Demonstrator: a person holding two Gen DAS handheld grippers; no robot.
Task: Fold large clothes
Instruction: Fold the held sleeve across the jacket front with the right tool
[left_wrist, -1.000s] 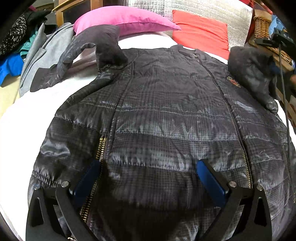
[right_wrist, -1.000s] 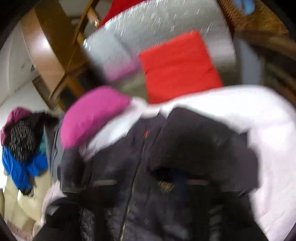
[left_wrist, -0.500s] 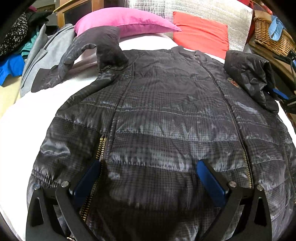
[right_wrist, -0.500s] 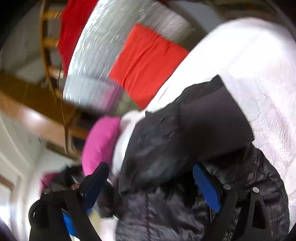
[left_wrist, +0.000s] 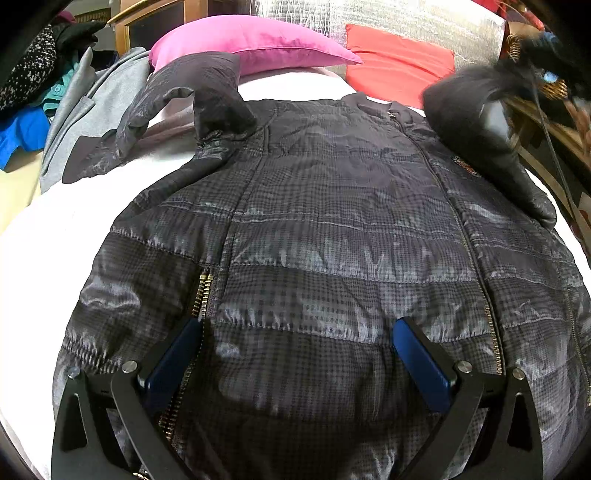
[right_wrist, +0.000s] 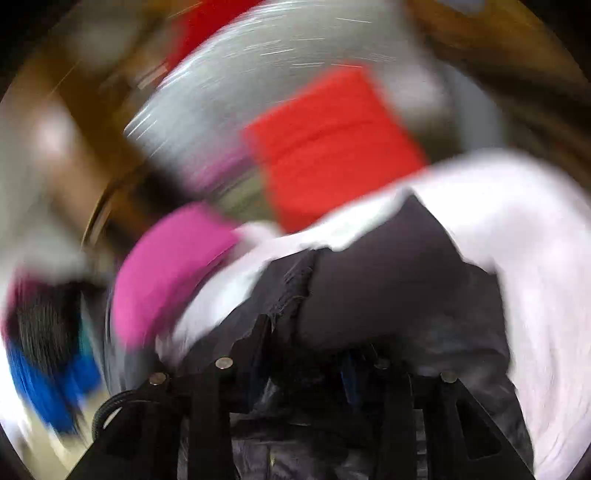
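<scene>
A dark quilted jacket (left_wrist: 332, 221) lies front up and zipped on the white bed (left_wrist: 44, 240). Its left sleeve (left_wrist: 207, 92) is bent up near the pink pillow. My left gripper (left_wrist: 295, 354) rests open over the hem, blue pads wide apart on the fabric. At the top right the other sleeve (left_wrist: 472, 122) is lifted off the bed and blurred. In the right wrist view, my right gripper (right_wrist: 306, 354) is closing, its jaws narrowed around that sleeve's dark fabric (right_wrist: 388, 288), which bunches between them.
A pink pillow (left_wrist: 251, 40) and a red cushion (left_wrist: 399, 70) lie at the head of the bed. A grey garment (left_wrist: 81, 122) and a pile of clothes (left_wrist: 26, 92) sit at the left. Wooden furniture (left_wrist: 546, 147) borders the right edge.
The right gripper's jaws have narrowed onto the right sleeve, and the sleeve has risen off the jacket's shoulder. The left gripper and the jacket body have not moved.
</scene>
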